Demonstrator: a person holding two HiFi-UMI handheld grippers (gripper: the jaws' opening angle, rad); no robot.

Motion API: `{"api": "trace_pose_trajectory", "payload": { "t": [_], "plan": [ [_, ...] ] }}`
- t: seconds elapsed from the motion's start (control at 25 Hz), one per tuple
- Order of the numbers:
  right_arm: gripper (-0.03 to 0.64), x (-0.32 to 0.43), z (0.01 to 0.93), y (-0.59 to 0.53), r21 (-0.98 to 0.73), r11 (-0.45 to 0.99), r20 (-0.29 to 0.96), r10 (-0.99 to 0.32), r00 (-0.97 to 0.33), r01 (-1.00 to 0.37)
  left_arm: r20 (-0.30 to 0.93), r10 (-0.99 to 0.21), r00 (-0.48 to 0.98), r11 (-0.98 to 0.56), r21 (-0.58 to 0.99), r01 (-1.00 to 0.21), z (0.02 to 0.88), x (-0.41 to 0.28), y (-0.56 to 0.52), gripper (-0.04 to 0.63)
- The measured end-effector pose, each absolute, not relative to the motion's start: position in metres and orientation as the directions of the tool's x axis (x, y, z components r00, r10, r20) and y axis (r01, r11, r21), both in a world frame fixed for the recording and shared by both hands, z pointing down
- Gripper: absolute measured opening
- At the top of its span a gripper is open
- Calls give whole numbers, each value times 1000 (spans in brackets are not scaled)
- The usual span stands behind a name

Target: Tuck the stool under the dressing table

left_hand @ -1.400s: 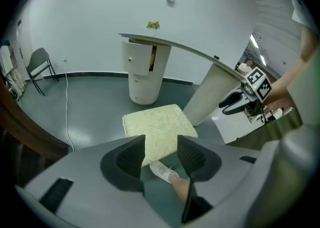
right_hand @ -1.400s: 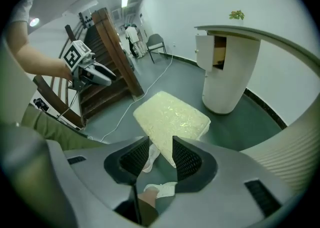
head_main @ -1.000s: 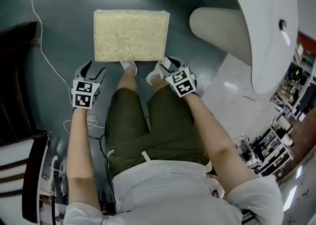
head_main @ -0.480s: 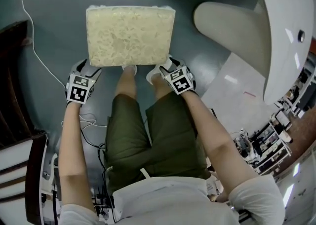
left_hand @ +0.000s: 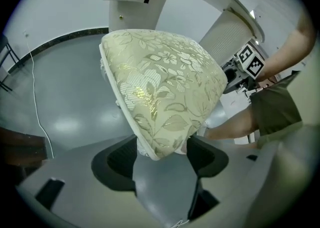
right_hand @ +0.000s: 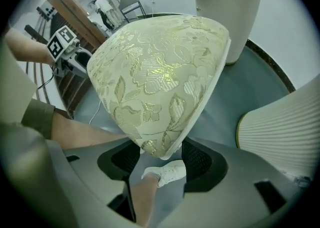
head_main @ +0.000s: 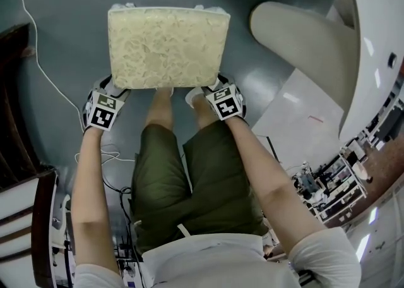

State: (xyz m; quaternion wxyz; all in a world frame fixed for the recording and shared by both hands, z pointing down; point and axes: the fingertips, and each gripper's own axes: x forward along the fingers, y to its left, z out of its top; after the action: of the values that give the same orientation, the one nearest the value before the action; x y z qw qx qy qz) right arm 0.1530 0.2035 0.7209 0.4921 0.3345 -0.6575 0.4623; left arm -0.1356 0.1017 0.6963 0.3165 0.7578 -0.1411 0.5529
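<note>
The stool (head_main: 167, 47) has a cream, gold-flowered cushion and stands on the grey floor in front of the person's legs. My left gripper (head_main: 110, 88) is at its near left corner, which pokes between the wide jaws (left_hand: 161, 154). The stool's cushion (left_hand: 160, 82) fills the left gripper view. My right gripper (head_main: 213, 86) is at the near right corner. Its jaws (right_hand: 159, 158) are opening, with that corner of the stool (right_hand: 160, 72) between them. The white dressing table (head_main: 372, 40) curves along the right, with its ribbed cream pedestal (head_main: 297, 34) beside the stool.
A white cable (head_main: 38, 59) trails over the floor on the left, next to dark wooden furniture (head_main: 12, 122). A chair (head_main: 38, 217) stands at lower left. The person's white shoe (right_hand: 167, 171) rests just under the stool's near edge. A white sheet (head_main: 297, 116) lies on the right.
Both grippers have dropped from behind the stool onto its near corners. The stool looks larger and closer in the head view.
</note>
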Motion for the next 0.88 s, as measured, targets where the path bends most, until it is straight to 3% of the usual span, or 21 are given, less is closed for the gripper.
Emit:
{"api": "trace_pose_trajectory", "payload": {
  "t": [0.32,0.88],
  "plan": [
    [247,184,730,172,-217,308,972,-16,-233,-926,898,135,419,-719,380,-582,707,-114,94,314],
    [232,260,725,97,-118,380,979,-110,-171,-917,880,45,472,-630,392,-670,705,-47,74,321]
  ]
}}
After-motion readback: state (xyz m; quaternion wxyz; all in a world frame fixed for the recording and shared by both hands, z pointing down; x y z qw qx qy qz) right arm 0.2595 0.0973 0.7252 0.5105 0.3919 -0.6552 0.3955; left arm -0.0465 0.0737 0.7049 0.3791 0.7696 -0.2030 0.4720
